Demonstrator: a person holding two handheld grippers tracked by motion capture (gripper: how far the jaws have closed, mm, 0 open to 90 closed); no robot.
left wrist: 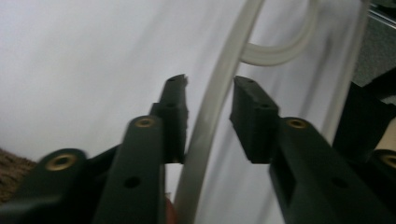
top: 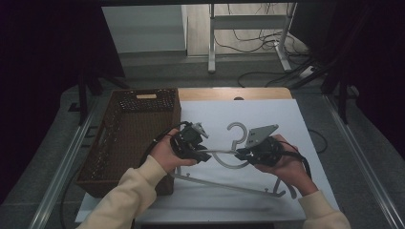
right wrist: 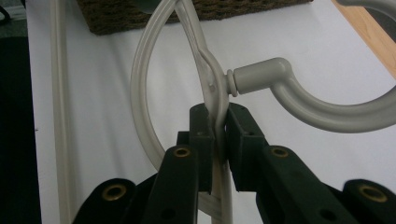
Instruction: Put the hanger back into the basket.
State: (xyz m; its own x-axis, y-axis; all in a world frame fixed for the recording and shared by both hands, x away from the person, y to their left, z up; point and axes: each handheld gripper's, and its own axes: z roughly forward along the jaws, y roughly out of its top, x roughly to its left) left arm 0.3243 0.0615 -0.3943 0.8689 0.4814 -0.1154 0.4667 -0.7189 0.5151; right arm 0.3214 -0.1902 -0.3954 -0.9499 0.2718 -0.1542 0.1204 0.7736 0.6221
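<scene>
A pale grey plastic hanger (top: 237, 129) lies on the white table top (top: 282, 119), hook toward the far side and bottom bar (top: 229, 185) toward the person. My right gripper (top: 240, 153) is shut on the hanger's wire-like neck (right wrist: 212, 79) just below the hook's base (right wrist: 261, 74). In the right gripper view the right gripper (right wrist: 217, 114) pinches that neck. My left gripper (top: 206, 156) stands open astride the hanger's arm (left wrist: 219, 88). That arm runs between the left gripper (left wrist: 210, 100) jaws, close against the left-hand pad (left wrist: 175, 107).
A brown wicker basket (top: 129, 133) stands at the table's left, right beside the left hand; its wall (right wrist: 187, 11) is also visible. A wooden edge (top: 229, 94) borders the far side. Beyond it are desk legs (top: 211, 43) and floor cables (top: 267, 45).
</scene>
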